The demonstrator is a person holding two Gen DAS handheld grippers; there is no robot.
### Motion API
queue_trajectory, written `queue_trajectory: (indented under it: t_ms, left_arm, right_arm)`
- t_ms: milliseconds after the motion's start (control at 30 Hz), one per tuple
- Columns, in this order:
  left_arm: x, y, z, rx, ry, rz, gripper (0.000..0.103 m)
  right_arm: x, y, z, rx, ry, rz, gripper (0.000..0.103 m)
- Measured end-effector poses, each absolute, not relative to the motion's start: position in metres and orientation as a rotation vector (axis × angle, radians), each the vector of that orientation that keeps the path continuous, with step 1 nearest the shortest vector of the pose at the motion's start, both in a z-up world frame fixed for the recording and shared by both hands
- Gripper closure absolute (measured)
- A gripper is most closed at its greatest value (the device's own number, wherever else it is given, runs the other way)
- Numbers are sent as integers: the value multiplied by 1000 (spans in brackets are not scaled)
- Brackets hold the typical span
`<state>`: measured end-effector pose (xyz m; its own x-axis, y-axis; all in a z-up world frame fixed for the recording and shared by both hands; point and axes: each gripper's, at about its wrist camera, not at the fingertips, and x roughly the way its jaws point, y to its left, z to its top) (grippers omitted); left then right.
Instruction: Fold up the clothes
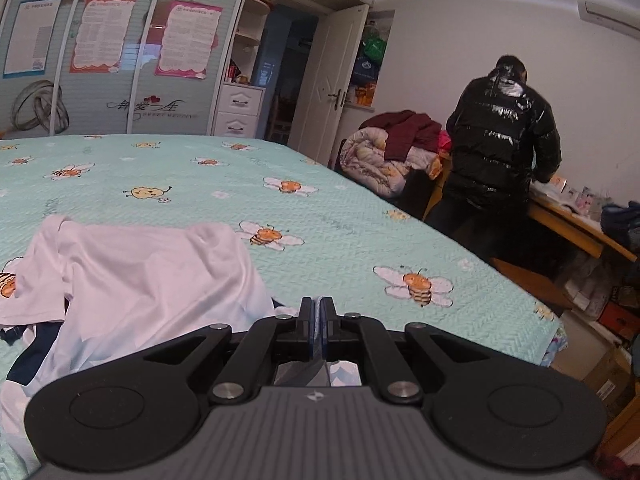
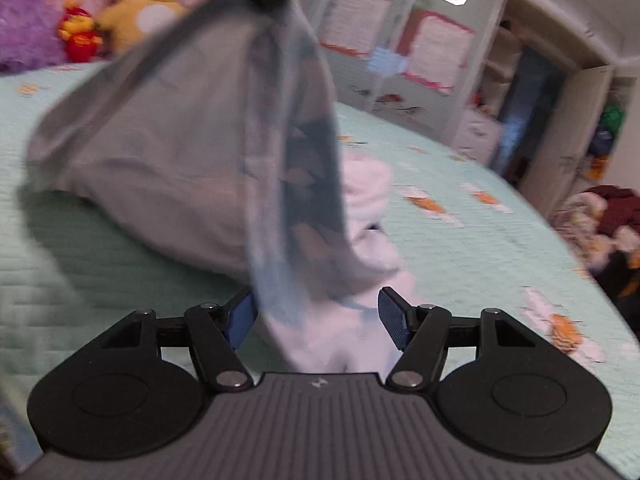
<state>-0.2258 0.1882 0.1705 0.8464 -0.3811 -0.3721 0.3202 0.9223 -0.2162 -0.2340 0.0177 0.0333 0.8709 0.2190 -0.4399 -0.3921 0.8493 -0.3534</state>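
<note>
Garment lift in hand: left gripper [image 1: 319, 312] pinches white shirt [image 1: 152, 280], raising it; right gripper [image 2: 318, 312] spread beneath. Next, secure opposite edge.

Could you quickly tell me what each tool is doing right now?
Left tool: shut on the white shirt.
Right tool: open, fabric of the shirt hanging between its fingers, not gripped.

The bedspread [image 1: 340, 216] is pale mint green, quilted, scattered with orange-and-black bees on white wings. The garment [image 1: 140, 280] lying on it is white with navy trim. The person's jacket [image 1: 502, 140] is glossy black. On the wardrobe doors [image 1: 120, 40], grey-green, hang pink and orange-bordered posters. A yellow plush toy [image 2: 148, 4] sits beyond.
</note>
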Motion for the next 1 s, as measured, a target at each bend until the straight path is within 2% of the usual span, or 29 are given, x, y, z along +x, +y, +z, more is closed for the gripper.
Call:
queue_trajectory:
  t_ms: [333, 400, 433, 467, 500, 567, 700, 733, 867, 933, 967, 1000]
  left_arm:
    - [-222, 193, 155, -126, 461, -317, 99]
    - [-221, 193, 149, -113, 482, -311, 99]
    - [-221, 194, 146, -108, 496, -306, 99]
    - [-220, 195, 142, -102, 509, -299, 99]
    - [-221, 198, 138, -92, 525, -282, 99]
    - [-223, 207, 129, -70, 558, -224, 99]
    - [-240, 250, 111, -74, 621, -72, 94]
    - [-246, 262, 106, -78, 635, -35, 93]
    - [-268, 298, 84, -19, 719, 82, 76]
    - [-280, 308, 73, 21, 763, 107, 74]
    - [-286, 312, 68, 36, 777, 112, 73]
    - [-291, 313, 64, 51, 783, 112, 72]
  right_arm:
    - [-220, -42, 28, -414, 432, 164, 37]
    - [-220, -47, 29, -403, 424, 163, 41]
    - [-220, -50, 30, -397, 420, 163, 46]
    - [-220, -52, 31, -391, 415, 163, 60]
    - [-220, -55, 31, -386, 411, 163, 82]
    - [-215, -62, 39, -350, 412, 163, 103]
    - [-212, -81, 59, -296, 348, 79, 103]
    - [-205, -86, 57, -297, 368, 51, 103]
    - [-172, -100, 37, -295, 516, -17, 103]
    - [-161, -105, 20, -266, 625, -16, 101]
    - [-162, -105, 16, -249, 643, -17, 99]
    - [-167, -106, 14, -241, 645, -16, 93]
